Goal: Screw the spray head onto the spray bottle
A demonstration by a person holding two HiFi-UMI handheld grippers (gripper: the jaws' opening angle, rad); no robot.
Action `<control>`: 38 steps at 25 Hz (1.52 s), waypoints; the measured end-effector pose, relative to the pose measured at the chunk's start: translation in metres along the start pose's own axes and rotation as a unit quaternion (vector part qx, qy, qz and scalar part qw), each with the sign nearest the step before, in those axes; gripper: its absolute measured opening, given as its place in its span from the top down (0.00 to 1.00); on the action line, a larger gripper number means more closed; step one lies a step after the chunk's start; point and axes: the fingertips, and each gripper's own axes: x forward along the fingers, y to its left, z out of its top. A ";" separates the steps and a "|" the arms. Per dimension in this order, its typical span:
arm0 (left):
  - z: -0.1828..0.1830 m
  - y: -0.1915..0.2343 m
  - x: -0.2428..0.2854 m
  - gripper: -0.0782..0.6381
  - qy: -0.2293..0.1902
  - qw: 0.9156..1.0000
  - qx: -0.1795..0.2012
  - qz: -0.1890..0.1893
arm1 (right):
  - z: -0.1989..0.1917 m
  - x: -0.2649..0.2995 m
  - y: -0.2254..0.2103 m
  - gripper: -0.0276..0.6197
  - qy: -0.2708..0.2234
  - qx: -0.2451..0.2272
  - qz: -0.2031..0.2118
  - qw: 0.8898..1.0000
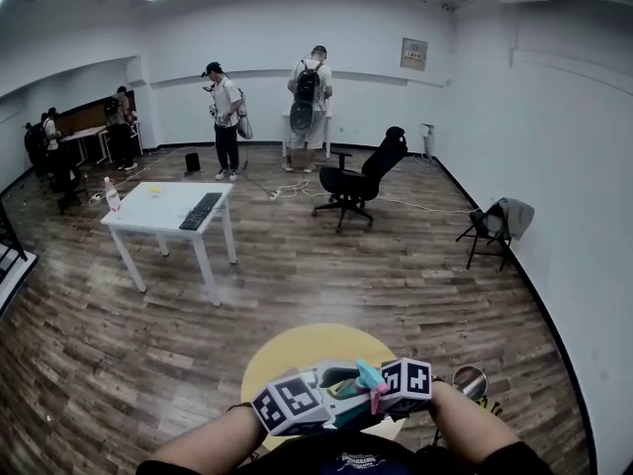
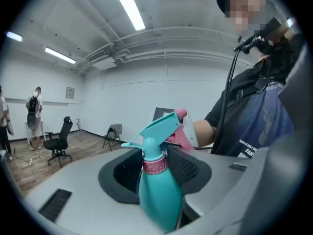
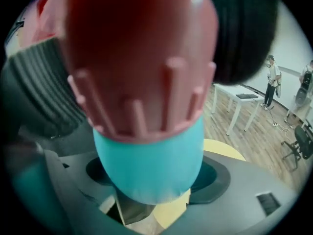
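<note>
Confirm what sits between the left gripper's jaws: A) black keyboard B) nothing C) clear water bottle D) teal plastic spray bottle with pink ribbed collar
D: the teal plastic spray bottle, pink ribbed collar on its neck, stands between the jaws of the left gripper in that gripper's view.

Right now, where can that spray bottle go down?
The round yellow table is bare at its far half, crowded nearer by the left tool, the right tool and the teal plastic spray bottle. The white rectangular table is bare along its near edge, beside the black keyboard.
</note>
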 end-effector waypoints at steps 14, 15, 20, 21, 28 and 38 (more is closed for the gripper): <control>0.005 0.027 -0.009 0.67 -0.059 0.991 -0.053 0.109 | 0.016 -0.002 -0.023 0.34 -0.066 0.089 -0.035 0.993; 0.002 0.025 -0.009 0.67 -0.059 0.992 -0.049 0.102 | 0.013 0.001 -0.023 0.34 -0.054 0.076 -0.041 0.995; -0.009 0.018 -0.017 0.67 -0.062 0.993 -0.060 0.085 | 0.011 0.009 -0.018 0.34 -0.025 0.040 -0.048 0.998; -0.008 0.019 -0.019 0.67 -0.066 0.992 -0.063 0.084 | 0.012 0.009 -0.018 0.34 -0.026 0.038 -0.050 0.998; -0.010 0.012 -0.019 0.67 -0.058 0.995 -0.054 0.065 | 0.008 0.013 -0.013 0.34 -0.011 0.025 -0.049 0.998; 0.000 0.018 -0.026 0.66 -0.087 0.993 -0.075 0.025 | 0.020 0.006 -0.016 0.31 -0.038 0.034 -0.062 0.997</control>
